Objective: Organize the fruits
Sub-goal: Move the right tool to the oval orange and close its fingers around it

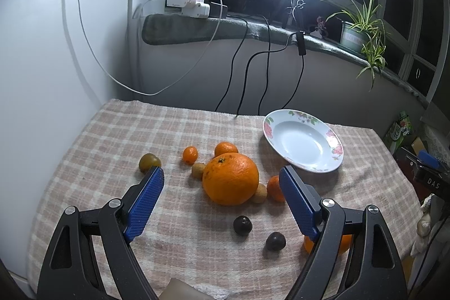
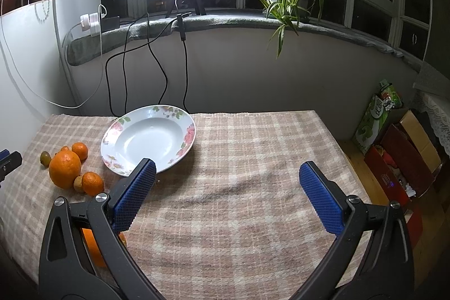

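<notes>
Left claw [image 1: 222,182] spread wide and empty above the table [image 1: 112,131], its blue pads flanking the fruit cluster without touching any piece. The large orange [image 1: 230,178] lies straight ahead of this claw, centred between the jaws and nearest to them; being round, it offers no long axis to align with. Small fruit crowd it: a tan one [image 1: 198,170] touches its left side, another tan one [image 1: 259,193] its right, with a mandarin [image 1: 275,188] just beyond, partly behind the right pad. A second mandarin [image 1: 225,148] sits behind the orange, a kumquat [image 1: 190,155] to the rear left, and a greenish fruit [image 1: 149,161] just past the left pad's tip. Two dark fruits [image 1: 242,225] [image 1: 275,241] lie close below the claw, right of centre. The plate [image 1: 302,142], empty, stands ahead and to the right, well apart from the cluster. Right claw [image 2: 226,196] likewise spread and empty, facing bare cloth; the plate [image 2: 149,139] lies just ahead of its left pad, the fruit further left. The left claw is judged the nearer to the orange; a grasp there risks nudging the touching neighbours, and the carry to the plate runs rightward.
</notes>
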`<state>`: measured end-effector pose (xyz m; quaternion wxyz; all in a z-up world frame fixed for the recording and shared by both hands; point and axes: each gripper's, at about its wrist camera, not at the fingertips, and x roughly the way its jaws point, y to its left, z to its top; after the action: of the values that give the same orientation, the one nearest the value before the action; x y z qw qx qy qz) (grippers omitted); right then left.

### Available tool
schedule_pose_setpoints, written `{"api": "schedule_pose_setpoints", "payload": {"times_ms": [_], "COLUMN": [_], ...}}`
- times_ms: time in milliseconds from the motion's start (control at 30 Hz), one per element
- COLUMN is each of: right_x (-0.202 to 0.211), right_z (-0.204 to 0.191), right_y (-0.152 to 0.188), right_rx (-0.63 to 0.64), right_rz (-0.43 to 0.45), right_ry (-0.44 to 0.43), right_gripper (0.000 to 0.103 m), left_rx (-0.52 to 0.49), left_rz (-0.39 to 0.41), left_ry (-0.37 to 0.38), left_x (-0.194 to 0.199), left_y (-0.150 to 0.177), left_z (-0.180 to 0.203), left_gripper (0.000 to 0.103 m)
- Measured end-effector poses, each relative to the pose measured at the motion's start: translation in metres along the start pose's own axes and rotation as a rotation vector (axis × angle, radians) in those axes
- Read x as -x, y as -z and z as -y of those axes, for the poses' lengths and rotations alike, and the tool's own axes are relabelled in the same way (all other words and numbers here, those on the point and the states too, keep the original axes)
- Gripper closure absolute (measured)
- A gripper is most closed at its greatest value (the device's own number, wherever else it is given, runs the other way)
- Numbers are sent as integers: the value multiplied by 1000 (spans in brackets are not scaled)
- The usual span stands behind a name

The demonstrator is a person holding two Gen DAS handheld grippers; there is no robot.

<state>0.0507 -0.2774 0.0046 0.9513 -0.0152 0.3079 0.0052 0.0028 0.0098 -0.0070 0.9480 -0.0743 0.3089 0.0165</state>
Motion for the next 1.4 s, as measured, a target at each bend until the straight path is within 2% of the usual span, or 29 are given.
{"api": "schedule_pose_setpoints", "payload": {"times_ms": [267, 467, 967, 1167, 1333, 1400], "right_x": [-2, -6, -21, -28, -31, -31], "right_z": [-4, -11, -32, -36, -43, -48], "right_y": [0, 3, 10, 20, 31, 35], "right_rx": [11, 35, 68, 57, 60, 65], "right_rz": [-8, -20, -126, -207, -272, -297], "right_ry": [-21, -87, -313, -400, -488, -522], "right_gripper": [0, 0, 4, 4, 4, 4], "left_rx": [1, -10, 11, -13, -54, -66], "left_rz": [-13, -33, -104, -143, -204, -226], "left_ry": [3, 8, 29, 114, 222, 269], "left_x": [-1, -2, -6, -6, -12, -15], "left_y": [6, 11, 31, 40, 48, 50], "left_z": [-3, -6, -20, -6, 17, 25], "left_gripper": [19, 19, 21, 22, 23, 27]}}
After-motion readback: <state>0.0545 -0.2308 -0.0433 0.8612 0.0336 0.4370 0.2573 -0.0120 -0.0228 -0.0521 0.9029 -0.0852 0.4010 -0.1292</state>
